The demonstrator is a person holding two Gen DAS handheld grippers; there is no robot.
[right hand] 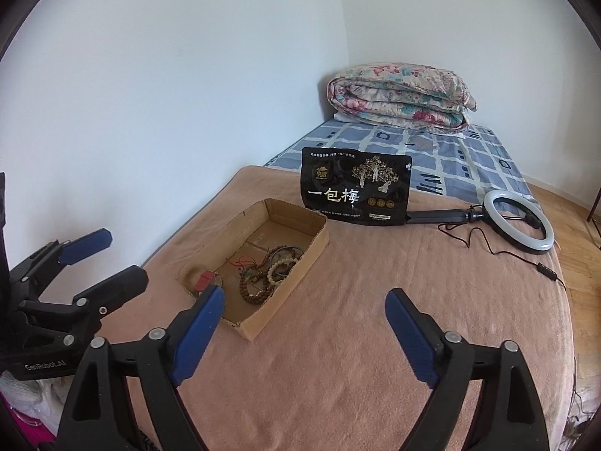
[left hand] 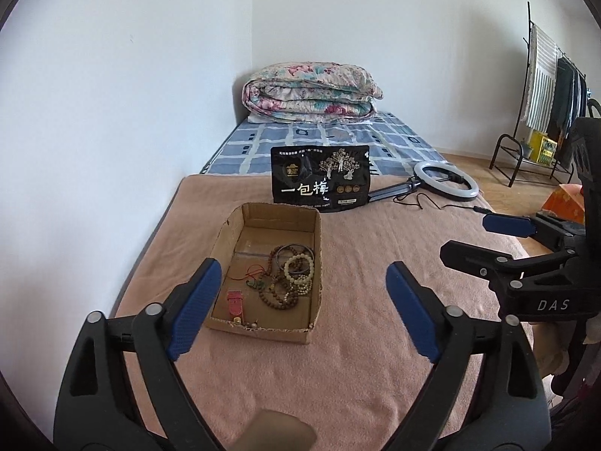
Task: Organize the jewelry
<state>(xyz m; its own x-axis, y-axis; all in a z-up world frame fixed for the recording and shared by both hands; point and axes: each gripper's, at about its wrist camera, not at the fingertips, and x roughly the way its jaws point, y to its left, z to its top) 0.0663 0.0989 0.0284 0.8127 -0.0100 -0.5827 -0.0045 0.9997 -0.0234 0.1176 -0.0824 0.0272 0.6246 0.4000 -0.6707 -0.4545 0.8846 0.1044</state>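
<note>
An open cardboard box sits on the pink blanket; it also shows in the right wrist view. Inside lie a pile of bead bracelets, brown and cream, a dark bangle, a red cord with green stones and a red strap. My left gripper is open and empty, just in front of the box. My right gripper is open and empty, to the right of the box; it also shows in the left wrist view.
A black snack bag stands behind the box. A ring light with its cable lies at the back right. A folded floral quilt lies on the checked mattress. A clothes rack stands at the far right.
</note>
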